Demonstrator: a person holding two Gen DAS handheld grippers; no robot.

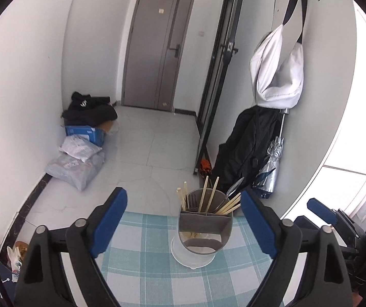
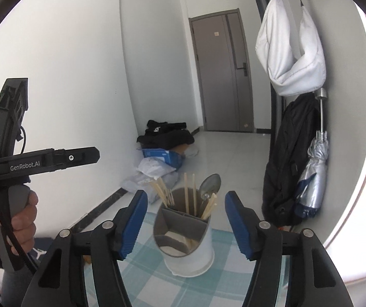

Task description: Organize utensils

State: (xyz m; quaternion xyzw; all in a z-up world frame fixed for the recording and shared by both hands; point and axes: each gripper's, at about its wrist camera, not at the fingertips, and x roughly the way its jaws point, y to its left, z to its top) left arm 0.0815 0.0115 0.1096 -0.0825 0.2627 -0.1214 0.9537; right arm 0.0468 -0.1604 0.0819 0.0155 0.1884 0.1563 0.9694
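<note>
A grey and white utensil holder (image 1: 203, 232) with divided compartments stands on the teal checked tablecloth (image 1: 142, 261). Its far compartments hold wooden chopsticks (image 1: 209, 197), dark forks (image 1: 191, 203) and a metal spoon (image 1: 230, 192); the near compartments look empty. My left gripper (image 1: 184, 220) is open and empty, its blue pads either side of the holder, held short of it. In the right wrist view the holder (image 2: 186, 238) stands between the open, empty right gripper (image 2: 186, 222), with chopsticks (image 2: 189, 194) and spoon (image 2: 209, 185) standing up.
The table edge lies just behind the holder, with tiled floor (image 1: 142, 158) beyond. Bags and a box (image 1: 80, 151) lie by the left wall. A black jacket (image 1: 244, 148), umbrella (image 1: 270, 163) and white bag (image 1: 277, 71) hang on the right wall. The left gripper's body (image 2: 42, 163) shows at left.
</note>
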